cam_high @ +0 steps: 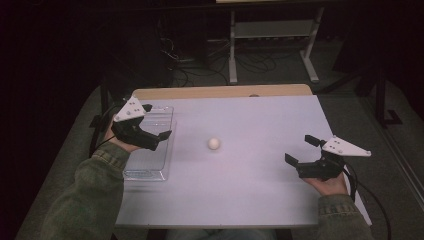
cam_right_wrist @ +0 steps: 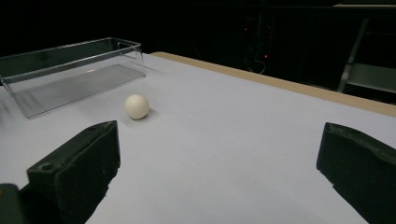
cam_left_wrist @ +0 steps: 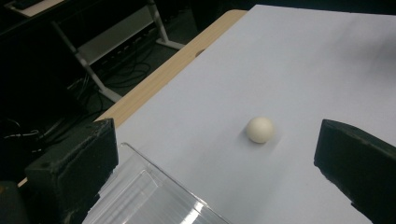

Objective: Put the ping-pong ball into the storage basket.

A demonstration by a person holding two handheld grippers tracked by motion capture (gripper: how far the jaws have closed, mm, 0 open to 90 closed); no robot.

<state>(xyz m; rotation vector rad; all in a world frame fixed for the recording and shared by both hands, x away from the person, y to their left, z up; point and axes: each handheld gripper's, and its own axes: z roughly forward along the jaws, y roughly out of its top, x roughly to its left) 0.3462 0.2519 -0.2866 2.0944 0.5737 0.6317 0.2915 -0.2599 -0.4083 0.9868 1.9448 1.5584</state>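
Left gripper [cam_high: 154, 121] over clear tray [cam_high: 150, 165], fingers wide | right gripper [cam_high: 300, 150] low, fingers wide | ball [cam_high: 214, 143] between

From the high view you look forward and down over the whole table [cam_high: 240, 195]. Your left gripper view sits low over the tray [cam_left_wrist: 154, 196], facing across toward the ball [cam_left_wrist: 259, 129]. Your right gripper view skims the tabletop from the opposite side. All three views share the ball and the tray.
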